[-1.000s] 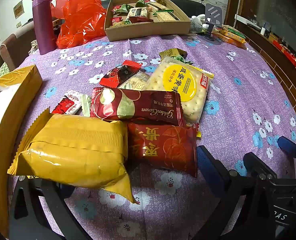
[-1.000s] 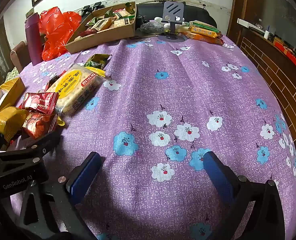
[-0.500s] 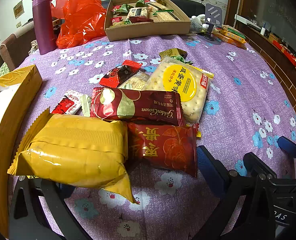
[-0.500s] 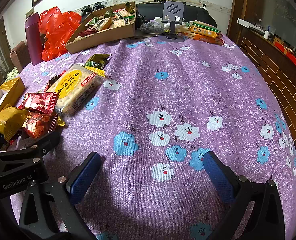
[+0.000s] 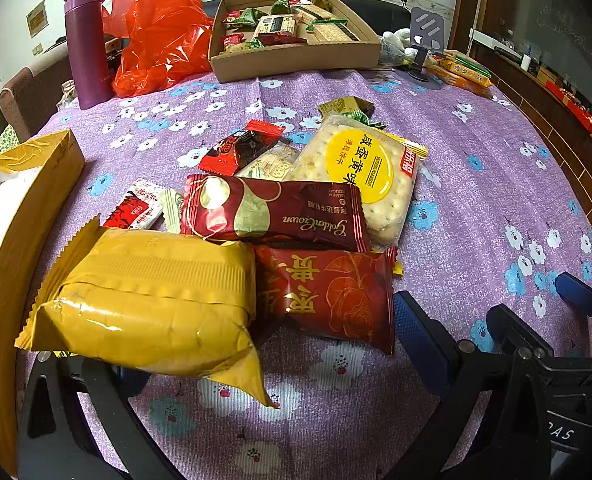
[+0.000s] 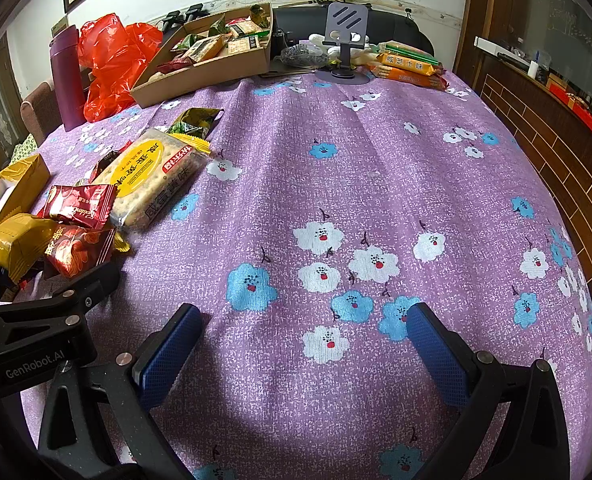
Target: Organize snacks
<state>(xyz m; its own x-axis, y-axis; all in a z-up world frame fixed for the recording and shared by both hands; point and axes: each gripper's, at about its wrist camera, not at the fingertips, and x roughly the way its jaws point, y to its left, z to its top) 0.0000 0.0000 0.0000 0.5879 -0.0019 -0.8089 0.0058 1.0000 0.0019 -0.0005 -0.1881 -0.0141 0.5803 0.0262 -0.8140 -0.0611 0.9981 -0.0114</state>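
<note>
The left gripper [image 5: 264, 344] is spread wide around the yellow packet [image 5: 144, 296] and red packet [image 5: 328, 292]; better to center on one before closing; the right gripper [image 6: 300, 344] is released, grasping nothing.

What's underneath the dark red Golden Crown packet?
The Golden Crown packet overlaps the big cracker pack and a pale wrapper behind it. Whatever lies directly beneath its middle is covered.

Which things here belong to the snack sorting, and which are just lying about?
Job: yellow packet, red packet, cracker pack, cardboard tray, left claw.
Lying about: purple flask, red bag, phone stand.
</note>
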